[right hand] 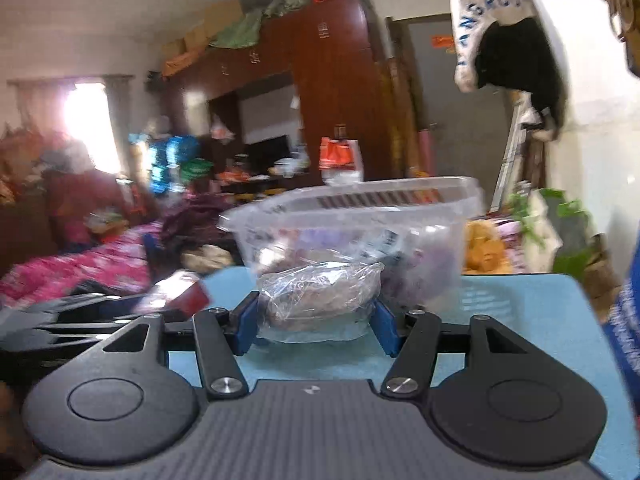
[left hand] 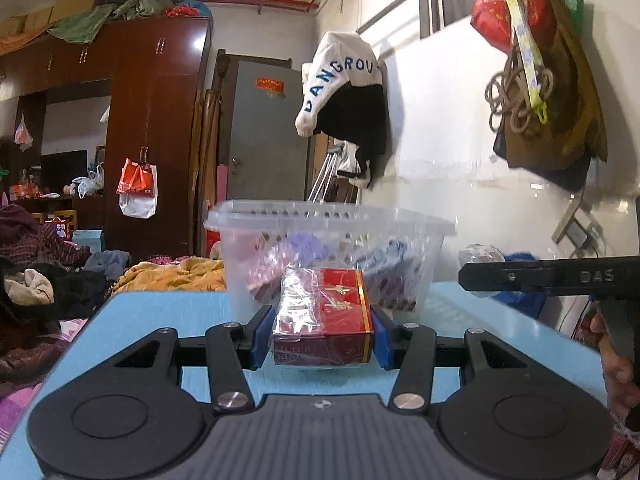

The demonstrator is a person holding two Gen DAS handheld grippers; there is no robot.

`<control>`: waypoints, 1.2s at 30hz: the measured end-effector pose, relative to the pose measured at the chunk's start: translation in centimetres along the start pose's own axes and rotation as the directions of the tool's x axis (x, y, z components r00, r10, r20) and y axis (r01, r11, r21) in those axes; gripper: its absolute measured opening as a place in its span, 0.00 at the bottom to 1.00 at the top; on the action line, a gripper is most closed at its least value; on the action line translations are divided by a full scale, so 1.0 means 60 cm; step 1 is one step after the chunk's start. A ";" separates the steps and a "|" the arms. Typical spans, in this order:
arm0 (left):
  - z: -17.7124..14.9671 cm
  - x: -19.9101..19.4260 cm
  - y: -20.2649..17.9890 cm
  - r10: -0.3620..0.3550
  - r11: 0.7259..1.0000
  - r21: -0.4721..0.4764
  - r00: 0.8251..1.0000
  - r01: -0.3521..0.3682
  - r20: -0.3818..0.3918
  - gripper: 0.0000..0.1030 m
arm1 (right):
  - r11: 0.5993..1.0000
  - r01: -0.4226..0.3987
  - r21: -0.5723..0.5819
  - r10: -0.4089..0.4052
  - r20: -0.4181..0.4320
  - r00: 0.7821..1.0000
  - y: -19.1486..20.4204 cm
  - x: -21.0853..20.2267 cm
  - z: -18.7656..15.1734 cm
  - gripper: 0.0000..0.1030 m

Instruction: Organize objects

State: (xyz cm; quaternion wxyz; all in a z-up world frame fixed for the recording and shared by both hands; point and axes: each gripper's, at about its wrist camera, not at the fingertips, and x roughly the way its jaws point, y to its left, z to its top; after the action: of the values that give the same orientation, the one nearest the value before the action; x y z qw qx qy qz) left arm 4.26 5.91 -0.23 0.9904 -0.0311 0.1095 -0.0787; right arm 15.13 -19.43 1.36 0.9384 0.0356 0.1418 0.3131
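Observation:
My left gripper is shut on a red cigarette box wrapped in clear film, held just above the light blue table. A clear plastic tub with several packets inside stands right behind the box. In the right wrist view my right gripper is shut on a clear plastic bag with something brown in it, held in front of the same tub. The right gripper's black body shows at the right edge of the left wrist view, and the red box appears blurred at the left of the right wrist view.
The blue table ends close behind the tub. Beyond it lie a bed with piled clothes and a dark wardrobe. A white wall with hanging bags and a white-and-black jacket runs along the right.

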 end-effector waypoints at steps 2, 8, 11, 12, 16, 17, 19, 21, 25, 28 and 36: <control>0.022 -0.002 -0.001 -0.001 1.000 0.003 1.000 0.001 0.012 0.51 | 0.999 0.023 -0.034 -0.023 0.015 1.000 0.007 -0.001 0.020 0.59; 0.154 0.048 0.001 -0.035 0.999 -0.028 0.998 0.037 0.055 0.51 | 0.996 0.076 -0.040 -0.074 0.057 0.996 -0.011 0.054 0.146 0.59; 0.226 0.134 0.007 -0.022 0.999 -0.045 1.000 0.021 -0.019 0.51 | 0.993 0.112 -0.047 -0.110 0.041 0.993 -0.032 0.118 0.202 0.59; 0.239 0.159 0.009 -0.011 0.998 -0.056 0.999 0.009 -0.039 0.51 | 0.989 0.135 -0.063 -0.133 0.037 0.990 -0.036 0.133 0.208 0.59; 0.256 0.252 0.025 0.036 0.995 -0.083 0.989 -0.048 -0.141 0.52 | 0.959 0.193 -0.207 -0.199 -0.006 0.980 -0.039 0.188 0.199 0.60; 0.253 0.267 0.030 0.047 0.994 -0.090 0.987 -0.061 -0.151 0.52 | 0.950 0.204 -0.236 -0.208 0.010 0.978 -0.040 0.197 0.192 0.67; 0.243 0.294 0.035 0.061 0.994 -0.078 0.981 -0.077 -0.186 0.70 | 0.944 0.220 -0.246 -0.223 0.017 0.975 -0.039 0.193 0.175 0.95; 0.228 0.306 0.038 0.076 0.994 -0.062 0.976 -0.091 -0.206 0.76 | 0.949 0.228 -0.216 -0.226 0.035 0.974 -0.040 0.179 0.163 1.00; 0.202 0.261 0.033 0.096 0.994 -0.026 0.982 -0.102 -0.159 0.76 | 0.976 0.191 -0.101 -0.188 0.040 0.981 -0.053 0.132 0.149 1.00; 0.184 0.201 0.028 0.036 0.998 -0.042 0.993 -0.041 -0.111 0.82 | 0.992 0.124 0.005 -0.124 0.045 0.991 -0.067 0.092 0.128 1.00; 0.044 0.137 0.043 0.011 1.000 -0.022 0.971 -0.016 -0.238 0.86 | 0.996 0.040 0.077 -0.025 -0.186 0.982 -0.061 0.122 0.023 1.00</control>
State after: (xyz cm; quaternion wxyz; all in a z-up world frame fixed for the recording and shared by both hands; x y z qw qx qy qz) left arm 13.15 7.22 0.38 0.9703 -0.0323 0.2283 -0.0739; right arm 23.21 -17.95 0.33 0.9240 0.0418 0.2412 0.2937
